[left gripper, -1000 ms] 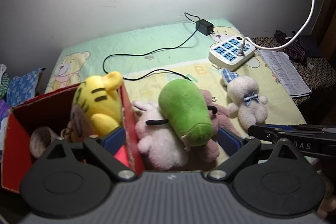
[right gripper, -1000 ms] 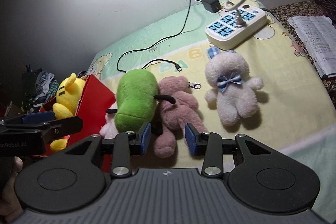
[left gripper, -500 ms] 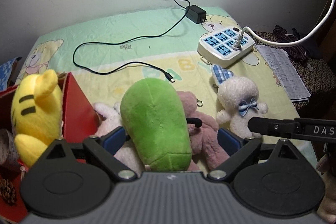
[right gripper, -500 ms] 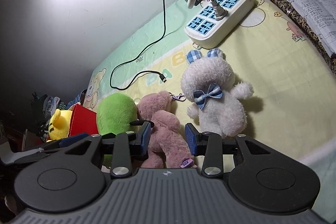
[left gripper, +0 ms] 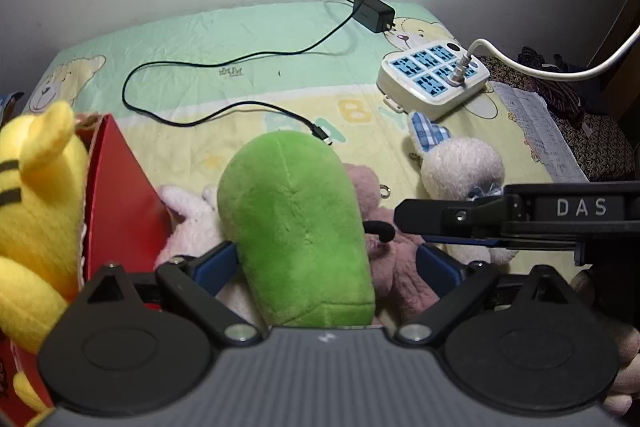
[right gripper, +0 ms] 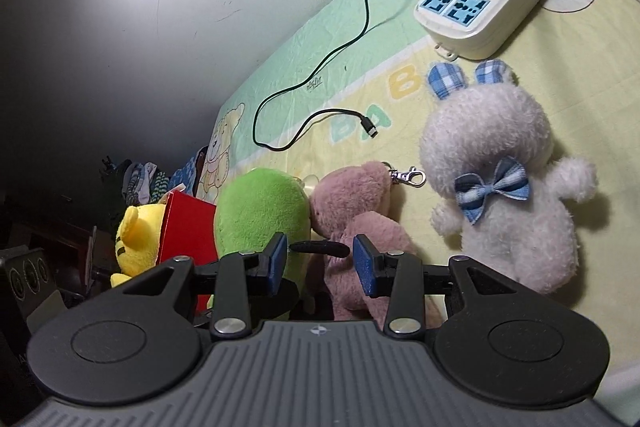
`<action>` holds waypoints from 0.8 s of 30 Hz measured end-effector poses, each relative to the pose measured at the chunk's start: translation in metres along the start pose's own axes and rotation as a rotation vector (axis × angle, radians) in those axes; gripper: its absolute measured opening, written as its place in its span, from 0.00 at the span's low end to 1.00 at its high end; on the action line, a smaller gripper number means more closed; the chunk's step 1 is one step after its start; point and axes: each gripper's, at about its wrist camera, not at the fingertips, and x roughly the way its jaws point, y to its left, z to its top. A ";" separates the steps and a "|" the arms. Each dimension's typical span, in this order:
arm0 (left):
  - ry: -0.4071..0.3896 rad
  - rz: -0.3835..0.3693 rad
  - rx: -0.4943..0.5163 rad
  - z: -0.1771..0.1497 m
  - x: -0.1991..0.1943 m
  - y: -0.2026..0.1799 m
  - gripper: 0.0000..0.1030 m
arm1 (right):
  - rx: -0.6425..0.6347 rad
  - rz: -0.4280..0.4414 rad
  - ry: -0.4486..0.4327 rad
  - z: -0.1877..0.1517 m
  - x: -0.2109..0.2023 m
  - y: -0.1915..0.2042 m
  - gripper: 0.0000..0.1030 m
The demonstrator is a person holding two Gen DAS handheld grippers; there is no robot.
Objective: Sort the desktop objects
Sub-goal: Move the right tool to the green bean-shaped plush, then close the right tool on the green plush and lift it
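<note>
On the bedsheet (left gripper: 248, 67), green plush (left gripper: 294, 227) sits between the left hand-held gripper's (left gripper: 326, 263) spread fingers.

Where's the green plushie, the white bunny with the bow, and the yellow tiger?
green plush toy (left gripper: 296, 223), left wrist view, middle of body
white bunny (right gripper: 516, 211), right wrist view, chest
yellow tiger plush (left gripper: 36, 195), left wrist view, head
</note>
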 end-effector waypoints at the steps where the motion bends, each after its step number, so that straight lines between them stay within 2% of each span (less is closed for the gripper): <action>1: -0.004 0.001 -0.003 0.001 0.001 0.001 0.94 | 0.002 0.016 0.013 0.001 0.004 0.001 0.40; 11: -0.014 0.016 0.009 0.004 0.006 0.004 0.90 | 0.029 0.119 0.036 0.011 0.031 0.004 0.48; 16: -0.013 0.026 0.003 0.010 0.007 0.006 0.91 | 0.028 0.125 0.037 0.013 0.043 0.008 0.51; 19: -0.006 0.034 -0.001 0.012 0.013 0.007 0.91 | 0.062 0.145 0.057 0.014 0.051 0.003 0.46; 20: -0.004 0.030 -0.006 0.013 0.014 0.007 0.89 | 0.073 0.160 0.067 0.014 0.052 0.001 0.41; 24: -0.012 0.034 0.004 0.012 0.011 0.005 0.80 | 0.094 0.177 0.074 0.012 0.047 -0.003 0.39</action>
